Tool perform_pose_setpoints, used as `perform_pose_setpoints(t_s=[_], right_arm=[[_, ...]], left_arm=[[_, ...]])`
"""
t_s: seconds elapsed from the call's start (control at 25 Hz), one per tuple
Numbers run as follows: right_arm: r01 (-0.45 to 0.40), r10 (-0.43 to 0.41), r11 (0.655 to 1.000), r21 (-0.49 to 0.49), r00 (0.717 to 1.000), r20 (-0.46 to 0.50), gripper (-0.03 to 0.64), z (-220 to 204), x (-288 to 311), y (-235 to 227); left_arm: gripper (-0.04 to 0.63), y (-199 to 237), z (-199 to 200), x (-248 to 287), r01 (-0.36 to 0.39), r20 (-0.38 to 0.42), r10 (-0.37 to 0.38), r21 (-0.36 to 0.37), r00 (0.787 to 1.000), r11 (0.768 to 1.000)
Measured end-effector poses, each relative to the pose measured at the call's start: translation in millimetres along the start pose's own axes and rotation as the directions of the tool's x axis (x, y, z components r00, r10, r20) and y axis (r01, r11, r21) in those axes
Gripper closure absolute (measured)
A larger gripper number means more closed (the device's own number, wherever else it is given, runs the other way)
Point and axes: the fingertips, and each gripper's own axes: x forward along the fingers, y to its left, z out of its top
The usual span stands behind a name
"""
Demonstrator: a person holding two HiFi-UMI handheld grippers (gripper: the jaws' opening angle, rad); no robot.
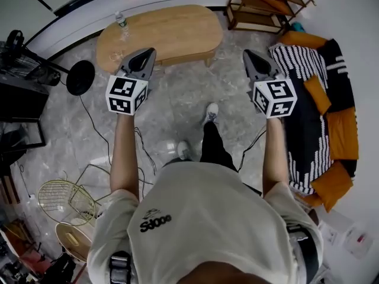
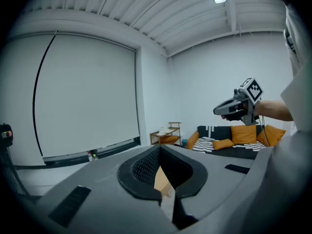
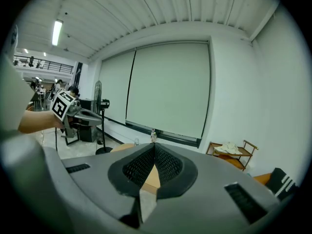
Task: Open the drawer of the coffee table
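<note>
An oval wooden coffee table (image 1: 160, 33) stands ahead on the marble floor; its drawer front cannot be made out. My left gripper (image 1: 144, 55) is held out over the floor just short of the table's near edge, jaws shut and empty. My right gripper (image 1: 251, 56) hovers to the right of the table, also shut and empty. In the left gripper view the closed jaw tips (image 2: 160, 152) frame a sliver of the wooden table (image 2: 161, 182), and the right gripper (image 2: 222, 109) shows at right. The right gripper view has its shut jaws (image 3: 154, 150) over the table (image 3: 148, 179).
A clear bottle (image 1: 121, 21) stands on the table's left end. A wooden shelf (image 1: 266, 5) sits at the back right, a dark sofa (image 1: 323, 111) with orange cushions along the right. A black fan base (image 1: 80, 77) and cables lie left; wire baskets (image 1: 62, 200) near left.
</note>
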Motion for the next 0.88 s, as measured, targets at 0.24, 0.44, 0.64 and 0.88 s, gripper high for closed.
perform_pose_setpoints(t_s=[0.24,0.44,0.64,0.88], right_arm=[[-0.048,0.048,0.999,0.0,0.999,-0.006,0.611,-6,49,-38],[-0.065,0.065,0.998,-0.025,0.998,0.0,0.611,-6,97,-75],[-0.088,0.087,0.994,-0.065,0.996,-0.015,0.611,-24,140,-99],[-0.146,0.141,0.989,-0.036,0.985,-0.104,0.611,-93,202,-108]], left_arm=[[0.578,26,-11,47,-0.051,-0.034,0.05,-0.021,0.998,0.998],[0.577,54,-11,91,-0.101,-0.054,0.099,-0.04,0.994,0.994],[0.578,75,-28,127,-0.143,-0.087,0.138,-0.057,0.987,0.988],[0.577,100,-83,164,-0.153,-0.134,0.145,-0.051,0.98,0.987]])
